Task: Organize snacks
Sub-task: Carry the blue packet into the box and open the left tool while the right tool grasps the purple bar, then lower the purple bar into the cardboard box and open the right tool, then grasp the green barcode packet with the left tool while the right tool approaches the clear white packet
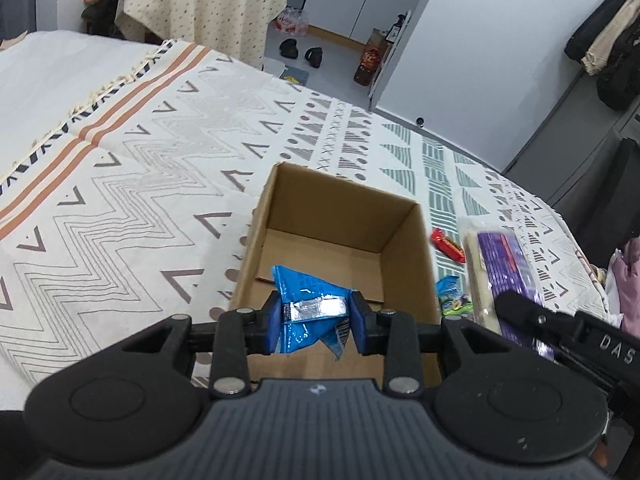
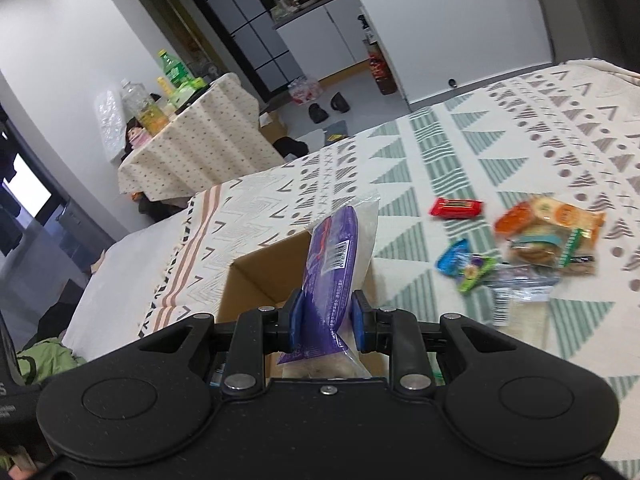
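I have my left gripper (image 1: 316, 322) clamped on a crumpled blue foil snack wrapper (image 1: 310, 308), hanging over the open mouth of the brown cardboard box (image 1: 276, 216) that sits on the patterned cream bedspread (image 1: 132, 168). As far as I can see past the wrapper, the box floor looks bare, so I judge nothing has gone in yet.

My right gripper (image 2: 326, 322) is closed on a long purple-and-clear plastic snack packet (image 2: 334, 264), held on end just beside the box, its far end above the rim.

Left on the spread, well apart from the box: a small red wrapped bar (image 2: 456, 207), a little blue-and-green sachet (image 2: 466, 266), a clear bag of round biscuits (image 2: 550, 236) and a blurred clear wrapper (image 2: 516, 286) near it. By my reckoning the job is barely begun: two snacks in hand, at least four to fetch.
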A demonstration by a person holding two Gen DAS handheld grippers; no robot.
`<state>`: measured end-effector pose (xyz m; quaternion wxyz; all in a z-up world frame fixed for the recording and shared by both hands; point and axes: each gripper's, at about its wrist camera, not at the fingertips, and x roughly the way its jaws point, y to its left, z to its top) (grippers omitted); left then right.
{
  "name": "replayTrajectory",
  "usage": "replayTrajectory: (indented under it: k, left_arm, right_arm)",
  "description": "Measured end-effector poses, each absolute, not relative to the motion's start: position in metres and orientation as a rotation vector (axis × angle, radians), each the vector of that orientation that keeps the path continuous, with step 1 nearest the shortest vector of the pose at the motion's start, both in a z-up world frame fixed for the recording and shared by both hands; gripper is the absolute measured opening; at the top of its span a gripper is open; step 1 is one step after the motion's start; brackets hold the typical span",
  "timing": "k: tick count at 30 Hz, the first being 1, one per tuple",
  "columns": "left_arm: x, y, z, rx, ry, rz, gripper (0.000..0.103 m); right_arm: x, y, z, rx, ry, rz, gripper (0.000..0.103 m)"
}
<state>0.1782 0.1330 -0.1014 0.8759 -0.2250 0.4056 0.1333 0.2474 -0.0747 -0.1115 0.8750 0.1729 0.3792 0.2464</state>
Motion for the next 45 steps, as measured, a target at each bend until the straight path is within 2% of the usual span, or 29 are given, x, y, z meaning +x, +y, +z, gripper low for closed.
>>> replayTrajectory:
  k: [5,13,15,16,18,21,25,29,45]
  left_arm:
    - [0.181,0.139,-0.106,-0.471,0.863,0.275,0.037]
    - [0.172,0.157,-0.098,-0.49,0.848,0.305,0.055]
    - [0.171,0.161,-0.097,-0.497,0.859,0.315,0.058]
    - [0.17,0.163,-0.097,-0.5,0.862,0.32,0.059]
    - [0.169,0.164,-0.095,-0.501,0.863,0.329,0.067]
    - [0.167,0.162,-0.093,-0.493,0.853,0.332,0.076]
    - [0.166,0.154,-0.089,-0.49,0.851,0.312,0.081]
    - [0.165,0.142,-0.086,-0.483,0.859,0.299,0.087]
    - [0.16,0.078,-0.073,-0.44,0.875,0.211,0.089]
  right_arm:
    - [0.253,-0.05,-0.113,0.344,0.805,0.533,0.025]
    - [0.255,-0.02,-0.117,0.366,0.813,0.579,0.026]
    - [0.256,-0.018,-0.118,0.384,0.821,0.592,0.034]
    - [0.255,-0.018,-0.118,0.386,0.824,0.591,0.045]
    - [0.251,-0.022,-0.115,0.38,0.802,0.581,0.053]
    - [0.248,-0.032,-0.112,0.373,0.798,0.552,0.056]
    - [0.242,-0.054,-0.109,0.355,0.789,0.514,0.071]
    - [0.236,-0.076,-0.109,0.347,0.789,0.487,0.075]
    - [0.214,-0.148,-0.105,0.356,0.761,0.436,0.093]
